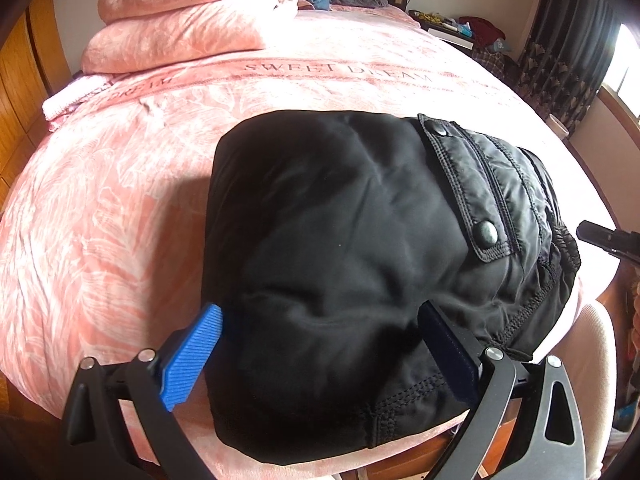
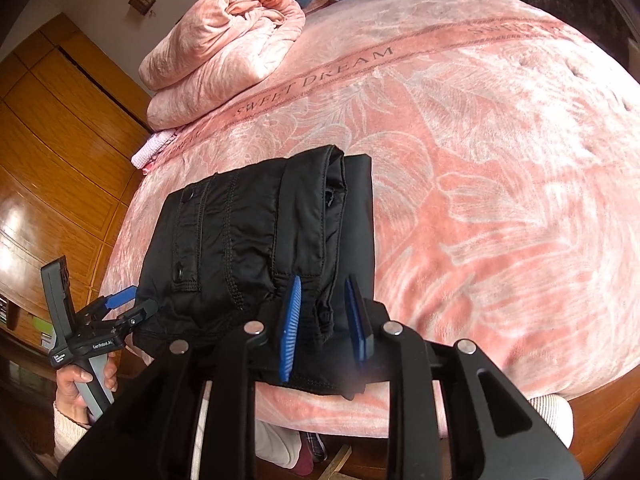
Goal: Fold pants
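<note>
Black pants (image 1: 360,240), folded into a thick rectangle, lie on the pink bedspread (image 1: 120,200) near the bed's front edge; a snap pocket flap faces up. My left gripper (image 1: 320,310) stands open and wide, its blue finger (image 1: 192,360) at the bundle's left side and the other resting on the cloth. In the right wrist view the pants (image 2: 248,232) show their stacked layers. My right gripper (image 2: 323,280) is narrowly open, with a fold of the waistband edge between the pads (image 2: 290,320). The left gripper (image 2: 134,304) sits at the pants' near left corner, with a hand on its handle.
A folded pink quilt (image 2: 224,52) and a small white cloth (image 2: 152,146) lie at the bed's far left. Wooden wardrobe doors (image 2: 60,140) stand left of the bed. A cluttered nightstand (image 1: 460,28) and dark curtains (image 1: 560,60) are at the far right. The person's legs (image 2: 280,448) stand against the bed's front edge.
</note>
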`<action>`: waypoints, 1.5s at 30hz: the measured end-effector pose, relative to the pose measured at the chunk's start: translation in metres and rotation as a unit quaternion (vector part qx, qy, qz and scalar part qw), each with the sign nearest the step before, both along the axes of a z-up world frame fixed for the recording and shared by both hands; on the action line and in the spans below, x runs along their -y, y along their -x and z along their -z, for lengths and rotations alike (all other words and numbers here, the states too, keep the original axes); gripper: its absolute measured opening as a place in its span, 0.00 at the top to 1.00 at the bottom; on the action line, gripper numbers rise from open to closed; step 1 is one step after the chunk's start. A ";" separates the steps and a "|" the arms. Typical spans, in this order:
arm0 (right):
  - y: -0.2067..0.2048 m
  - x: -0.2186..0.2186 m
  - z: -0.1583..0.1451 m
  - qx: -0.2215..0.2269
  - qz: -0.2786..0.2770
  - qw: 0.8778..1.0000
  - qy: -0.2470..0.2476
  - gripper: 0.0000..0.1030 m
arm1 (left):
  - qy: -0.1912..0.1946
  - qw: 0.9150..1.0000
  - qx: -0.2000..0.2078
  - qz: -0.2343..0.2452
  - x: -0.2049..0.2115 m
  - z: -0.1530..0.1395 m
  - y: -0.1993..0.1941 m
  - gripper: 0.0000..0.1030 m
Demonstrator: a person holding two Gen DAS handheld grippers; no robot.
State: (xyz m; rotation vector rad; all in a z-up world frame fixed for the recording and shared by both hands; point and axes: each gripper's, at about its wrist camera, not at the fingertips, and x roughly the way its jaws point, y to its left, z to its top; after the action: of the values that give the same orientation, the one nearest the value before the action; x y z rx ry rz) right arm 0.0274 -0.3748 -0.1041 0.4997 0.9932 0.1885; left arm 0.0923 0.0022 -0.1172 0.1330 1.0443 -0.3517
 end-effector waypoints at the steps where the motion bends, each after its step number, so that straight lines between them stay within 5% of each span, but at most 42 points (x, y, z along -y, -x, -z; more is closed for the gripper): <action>1: -0.004 0.003 -0.003 0.002 0.001 1.000 0.001 0.71 | 0.000 1.000 0.000 0.002 0.002 0.000 0.000 0.04; 3: -0.014 0.005 -0.008 0.003 0.001 1.000 0.013 0.65 | -0.004 1.000 0.000 0.006 0.006 -0.001 0.001 0.04; 5: -0.025 0.005 -0.011 0.004 -0.001 0.999 0.032 0.46 | -0.010 1.000 0.001 0.008 0.009 -0.001 0.000 0.04; 14: -0.076 -0.003 -0.011 -0.009 -0.012 0.999 0.049 0.31 | 0.006 0.999 0.001 -0.042 -0.002 -0.006 -0.020 0.04; 21: -0.101 -0.007 0.006 -0.043 -0.021 0.999 0.013 0.49 | 0.010 0.998 0.006 -0.063 -0.008 -0.009 -0.037 0.04; 26: -0.106 -0.011 0.012 -0.042 -0.038 0.998 -0.021 0.90 | 0.020 0.998 -0.008 -0.065 -0.012 -0.003 -0.044 0.04; 35: -0.104 -0.005 -0.004 -0.015 -0.027 1.000 -0.002 0.97 | 0.025 0.997 -0.009 -0.066 -0.011 -0.002 -0.046 0.04; 45: -0.104 -0.007 0.034 -0.052 -0.014 0.998 0.010 0.95 | 0.030 0.997 -0.016 -0.067 -0.009 0.005 -0.045 0.04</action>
State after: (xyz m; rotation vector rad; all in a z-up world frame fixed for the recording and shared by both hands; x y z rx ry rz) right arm 0.1314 -0.3680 -0.1380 0.4802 1.1030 0.1785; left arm 0.1373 0.0108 -0.1225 0.0038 1.0682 -0.2640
